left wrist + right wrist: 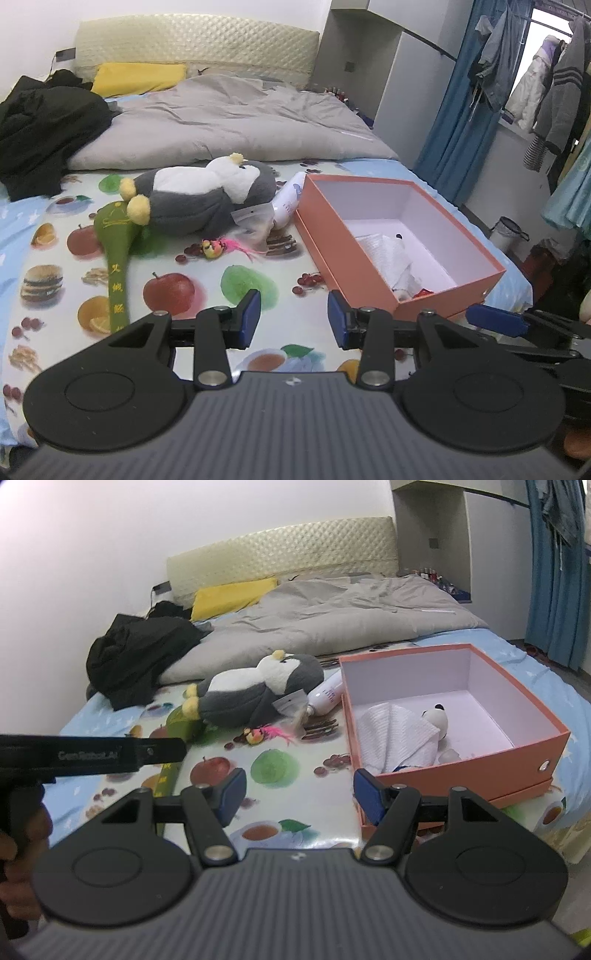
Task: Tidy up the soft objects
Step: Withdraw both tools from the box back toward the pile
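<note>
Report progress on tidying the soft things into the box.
Done: a small white plush and a white cloth lie in the orange box. In hand: nothing; the left claw and right claw are open. Left: the penguin plush, green pouch and pink toy on the bed.

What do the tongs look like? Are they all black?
Mostly. The left tongs and right tongs each have black angular arms with silver rivets, round black discs, a ribbed grey body with a small logo, and blue pads on the fingertips. White lettering marks the left one's side.
</note>
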A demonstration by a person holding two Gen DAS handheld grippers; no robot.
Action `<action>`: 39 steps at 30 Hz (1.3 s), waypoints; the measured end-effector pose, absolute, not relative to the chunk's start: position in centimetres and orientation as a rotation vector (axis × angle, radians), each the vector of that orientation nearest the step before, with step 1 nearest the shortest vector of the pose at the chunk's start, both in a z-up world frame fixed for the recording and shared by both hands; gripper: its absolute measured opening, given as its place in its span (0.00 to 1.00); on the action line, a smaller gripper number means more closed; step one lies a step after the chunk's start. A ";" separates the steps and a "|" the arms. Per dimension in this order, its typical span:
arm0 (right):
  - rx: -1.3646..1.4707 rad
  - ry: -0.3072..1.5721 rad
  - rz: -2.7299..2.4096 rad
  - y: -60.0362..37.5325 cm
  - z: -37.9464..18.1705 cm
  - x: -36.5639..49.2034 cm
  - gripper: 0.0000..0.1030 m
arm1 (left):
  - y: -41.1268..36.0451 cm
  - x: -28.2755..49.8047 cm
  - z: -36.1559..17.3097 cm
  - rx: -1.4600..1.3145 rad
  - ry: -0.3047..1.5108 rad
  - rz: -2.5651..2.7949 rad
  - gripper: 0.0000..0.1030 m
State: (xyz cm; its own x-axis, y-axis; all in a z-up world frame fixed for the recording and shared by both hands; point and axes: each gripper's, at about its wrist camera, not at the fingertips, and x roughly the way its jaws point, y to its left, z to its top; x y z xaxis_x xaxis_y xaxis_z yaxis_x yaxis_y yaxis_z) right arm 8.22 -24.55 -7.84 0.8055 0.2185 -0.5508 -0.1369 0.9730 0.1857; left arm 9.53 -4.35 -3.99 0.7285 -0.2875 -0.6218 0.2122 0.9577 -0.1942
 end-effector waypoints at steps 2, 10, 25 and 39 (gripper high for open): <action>0.129 0.608 0.198 -24.3 -8.0 7.7 0.65 | -4.1 8.8 -4.2 -0.116 0.702 -0.275 0.44; 0.104 0.617 0.225 -22.9 -9.2 6.9 0.65 | -1.6 6.6 -5.7 -0.144 0.689 -0.209 0.44; 0.089 0.661 0.256 -21.1 -11.9 11.5 0.65 | 0.5 11.6 -11.2 -0.204 0.698 -0.140 0.48; 0.091 0.690 0.246 -18.0 -14.9 21.8 0.64 | 2.1 22.4 -17.6 -0.227 0.744 -0.112 0.48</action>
State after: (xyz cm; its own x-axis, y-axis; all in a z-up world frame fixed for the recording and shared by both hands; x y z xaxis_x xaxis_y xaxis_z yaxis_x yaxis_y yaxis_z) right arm 21.82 -17.95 -14.88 0.7439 0.2544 -0.6180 -0.1948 0.9671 0.1637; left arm 22.39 2.14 -17.64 0.7315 -0.1812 -0.6573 0.0210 0.9696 -0.2440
